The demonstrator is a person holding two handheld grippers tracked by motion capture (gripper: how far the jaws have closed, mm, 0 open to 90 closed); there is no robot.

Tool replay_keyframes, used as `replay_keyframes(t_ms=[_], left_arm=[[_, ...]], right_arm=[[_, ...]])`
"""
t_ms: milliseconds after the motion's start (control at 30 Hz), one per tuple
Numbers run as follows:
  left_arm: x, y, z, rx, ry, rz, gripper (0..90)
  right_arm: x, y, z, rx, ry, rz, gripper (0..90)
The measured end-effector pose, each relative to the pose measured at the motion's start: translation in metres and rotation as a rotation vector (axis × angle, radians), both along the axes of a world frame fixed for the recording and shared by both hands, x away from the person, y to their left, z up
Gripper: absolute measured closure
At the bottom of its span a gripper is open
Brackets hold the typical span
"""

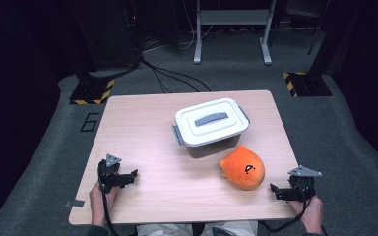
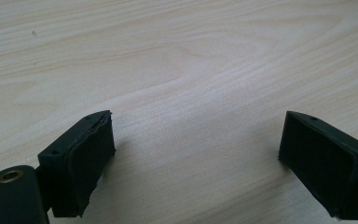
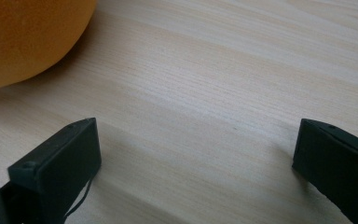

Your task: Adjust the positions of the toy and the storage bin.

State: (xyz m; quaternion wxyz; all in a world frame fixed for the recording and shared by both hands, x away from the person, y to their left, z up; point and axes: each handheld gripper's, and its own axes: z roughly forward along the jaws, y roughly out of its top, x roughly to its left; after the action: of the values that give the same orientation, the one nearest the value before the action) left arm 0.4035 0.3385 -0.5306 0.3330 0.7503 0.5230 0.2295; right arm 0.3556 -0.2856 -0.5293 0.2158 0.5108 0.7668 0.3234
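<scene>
Here, both grippers sit low at the near edge of the table (image 1: 142, 113), jaws spread wide and holding nothing. The left gripper (image 1: 128, 176) is well apart from everything — bare wood lies between its jaws. The right gripper (image 1: 274, 189) is near the orange plush toy (image 1: 243, 168), which lies just in front of the white lidded box (image 1: 210, 125).

From above the person's side, the high view looks forward and down across the whole bench (image 1: 142, 128). Each gripper view skims close over the wood between its own fingers; the right shares the orange plush toy (image 3: 23, 37) with the high view.
</scene>
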Motion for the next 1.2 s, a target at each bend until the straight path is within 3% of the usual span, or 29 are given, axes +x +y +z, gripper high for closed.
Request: replay_keyframes(t_ms=[533,700,867,1200], left_arm=[[0.000,0.000,0.000,0.000,0.000,0.004,9.9],[0.000,0.000,0.000,0.000,0.000,0.007,9.9],[-0.001,-0.001,0.000,0.000,0.000,0.008,9.9],[-0.001,-0.001,0.000,0.000,0.000,0.012,10.0]], right_arm=[[-0.003,0.000,0.002,-0.011,0.011,-0.040,0.1],[-0.007,0.001,0.007,0.012,0.011,-0.045,0.3],[-0.014,0.008,0.020,0.022,-0.014,-0.021,0.3],[-0.017,0.028,0.038,-0.017,-0.028,0.054,0.3]])
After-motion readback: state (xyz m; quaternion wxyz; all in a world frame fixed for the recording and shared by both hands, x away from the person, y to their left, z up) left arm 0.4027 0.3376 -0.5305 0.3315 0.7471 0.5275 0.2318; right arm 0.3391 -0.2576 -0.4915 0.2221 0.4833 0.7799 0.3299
